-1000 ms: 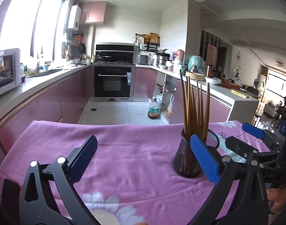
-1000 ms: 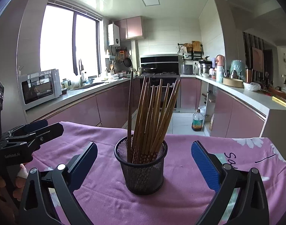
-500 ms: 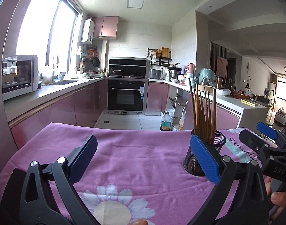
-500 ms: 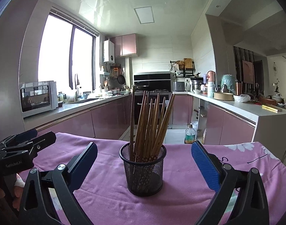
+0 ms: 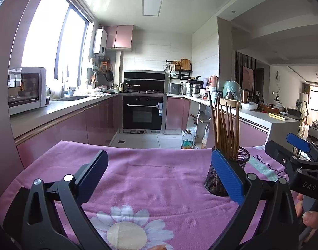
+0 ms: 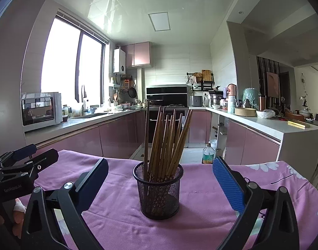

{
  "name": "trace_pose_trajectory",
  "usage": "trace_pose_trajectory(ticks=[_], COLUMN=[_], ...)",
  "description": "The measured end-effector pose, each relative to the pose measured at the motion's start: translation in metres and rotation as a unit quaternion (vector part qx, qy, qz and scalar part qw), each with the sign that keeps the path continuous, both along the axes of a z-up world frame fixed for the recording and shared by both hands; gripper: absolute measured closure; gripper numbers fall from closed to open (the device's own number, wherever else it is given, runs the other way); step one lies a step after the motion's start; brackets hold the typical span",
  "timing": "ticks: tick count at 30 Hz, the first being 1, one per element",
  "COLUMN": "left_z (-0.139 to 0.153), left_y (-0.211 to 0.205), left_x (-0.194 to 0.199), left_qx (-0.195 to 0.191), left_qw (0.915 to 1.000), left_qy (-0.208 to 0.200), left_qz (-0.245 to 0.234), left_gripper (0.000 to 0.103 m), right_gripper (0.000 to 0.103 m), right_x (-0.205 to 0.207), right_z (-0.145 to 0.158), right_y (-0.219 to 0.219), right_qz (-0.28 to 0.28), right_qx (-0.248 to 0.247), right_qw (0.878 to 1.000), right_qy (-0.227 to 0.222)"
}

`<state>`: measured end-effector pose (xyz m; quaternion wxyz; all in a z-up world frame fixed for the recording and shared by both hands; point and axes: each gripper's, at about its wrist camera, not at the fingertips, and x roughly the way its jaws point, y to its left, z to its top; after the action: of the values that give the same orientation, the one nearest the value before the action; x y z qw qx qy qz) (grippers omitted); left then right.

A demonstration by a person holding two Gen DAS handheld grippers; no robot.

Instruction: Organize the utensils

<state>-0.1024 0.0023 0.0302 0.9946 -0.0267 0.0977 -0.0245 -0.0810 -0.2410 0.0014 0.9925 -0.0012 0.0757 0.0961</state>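
- Your left tongs (image 5: 159, 177) are spread wide apart w/ nothing between them, hovering over the pink flowered cloth (image 5: 150, 179) that covers the counter.
- Your right tongs (image 6: 160, 184) are also wide apart & empty; the mesh cup (image 6: 158, 191) sits straight ahead, seen in the gap between the two fingers but not touched by either.
- The cup stands upright on the cloth, approx. mid-counter in the right wrist view. In the left wrist view it's off to the right, partly hidden behind that tool's blue pad (image 5: 226, 179).
- Chopsticks (image 6: 167, 139) are bundled in the cup, tips down, leaning mostly right; one darker stick stands nearly vertical at the left of the bundle.
- No utensils lie loose on the cloth in either view.
- Each tool shows in the other's camera: right one at the far right edge of the left view, left one at the far left edge of the right view, both well apart from the cup.
- Background: microwave (image 6: 41, 110) on the left kitchen worktop, oven (image 5: 144, 114) at the far wall, oil bottle (image 6: 208, 154) on the floor.
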Motion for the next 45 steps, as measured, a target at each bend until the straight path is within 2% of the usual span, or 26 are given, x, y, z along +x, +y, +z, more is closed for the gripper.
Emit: trace_pose_trajectory(ticks=[45], left_z=[0.0032], left_y=[-0.0044], left_x=[-0.0064], left_qx=[0.009], left_qw=[0.9999], left_qy=[-0.014], left_qz=[0.002], left_gripper=[0.005], right_gripper=[0.006], right_x=[0.0031], right_z=[0.0011], right_y=[-0.0055], right_qz=[-0.005], right_qx=[0.008], right_qw=[1.000], right_qy=[0.004])
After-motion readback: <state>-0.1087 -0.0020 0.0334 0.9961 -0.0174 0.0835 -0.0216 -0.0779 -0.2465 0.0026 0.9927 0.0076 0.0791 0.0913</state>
